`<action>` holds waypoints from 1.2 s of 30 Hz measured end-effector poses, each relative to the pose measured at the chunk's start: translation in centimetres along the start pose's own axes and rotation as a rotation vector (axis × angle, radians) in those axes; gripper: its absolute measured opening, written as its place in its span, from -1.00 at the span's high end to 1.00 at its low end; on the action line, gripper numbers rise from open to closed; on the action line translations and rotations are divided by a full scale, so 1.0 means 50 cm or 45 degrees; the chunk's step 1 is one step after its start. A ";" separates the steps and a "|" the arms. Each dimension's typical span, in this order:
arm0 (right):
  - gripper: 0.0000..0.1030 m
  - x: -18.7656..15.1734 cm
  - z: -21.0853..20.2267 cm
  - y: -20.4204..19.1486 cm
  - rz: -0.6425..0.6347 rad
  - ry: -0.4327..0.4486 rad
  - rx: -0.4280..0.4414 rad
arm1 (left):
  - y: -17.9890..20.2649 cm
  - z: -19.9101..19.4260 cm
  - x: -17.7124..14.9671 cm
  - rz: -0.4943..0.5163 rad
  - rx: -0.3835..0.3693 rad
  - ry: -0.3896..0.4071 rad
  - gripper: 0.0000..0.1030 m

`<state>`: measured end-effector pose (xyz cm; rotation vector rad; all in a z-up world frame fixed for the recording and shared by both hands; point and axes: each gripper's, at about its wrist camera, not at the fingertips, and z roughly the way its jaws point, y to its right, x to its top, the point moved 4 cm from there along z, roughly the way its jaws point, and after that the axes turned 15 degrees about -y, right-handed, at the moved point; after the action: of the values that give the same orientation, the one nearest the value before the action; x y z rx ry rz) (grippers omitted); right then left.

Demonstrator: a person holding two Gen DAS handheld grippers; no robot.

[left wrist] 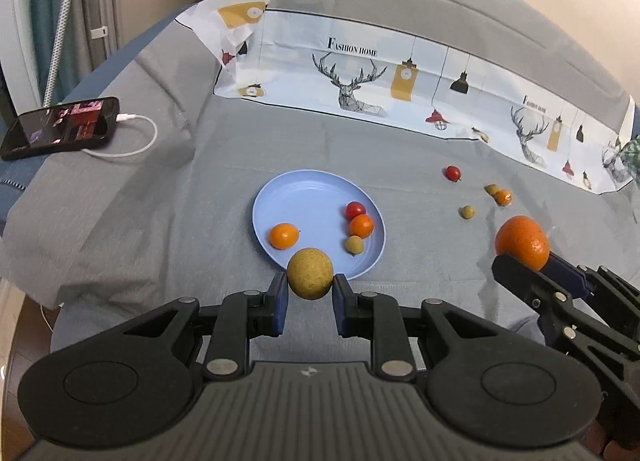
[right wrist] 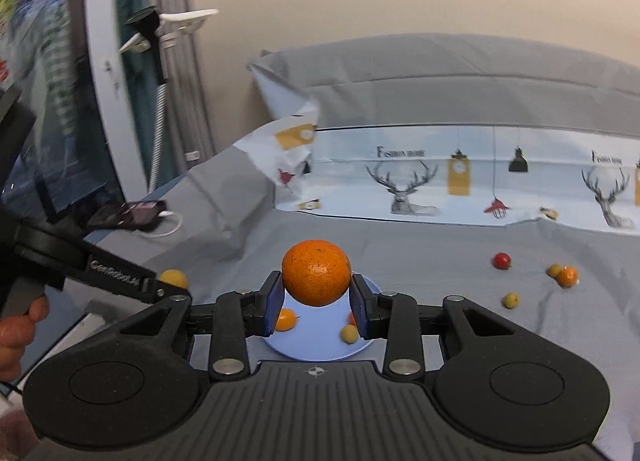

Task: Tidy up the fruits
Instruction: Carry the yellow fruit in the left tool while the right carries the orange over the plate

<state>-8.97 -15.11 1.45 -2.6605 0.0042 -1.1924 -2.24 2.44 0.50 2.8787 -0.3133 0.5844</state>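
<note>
"FASHION HOME" stands in dark capitals on the printed cloth, above the drawn stag's antlers, upper middle of the left wrist view. The same wording shows again, smaller, farther right on that cloth above a second stag, too small to read letter by letter. In the right wrist view the cloth bears both prints again, blurred. On the arm of the left gripper, at the left edge of the right wrist view, pale lettering reads roughly "GenRobot.AI"; the last letters are unclear.
</note>
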 end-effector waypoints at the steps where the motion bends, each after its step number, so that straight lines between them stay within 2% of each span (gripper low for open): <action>1: 0.27 -0.002 -0.005 -0.006 -0.010 0.005 0.001 | 0.000 -0.006 -0.007 0.000 -0.009 0.008 0.50; 6: 0.27 -0.008 -0.026 -0.017 -0.028 0.029 -0.009 | 0.009 -0.028 -0.031 0.027 -0.018 0.053 0.50; 17: 0.27 -0.016 -0.049 -0.026 -0.041 0.055 -0.024 | 0.012 -0.046 -0.042 0.034 -0.031 0.083 0.50; 36: 0.27 -0.016 -0.032 -0.027 -0.037 0.020 -0.018 | 0.004 -0.025 -0.028 0.017 -0.026 0.048 0.50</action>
<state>-10.80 -14.06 2.14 -2.6727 -0.0239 -1.2264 -4.01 2.73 1.09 2.8445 -0.3306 0.6335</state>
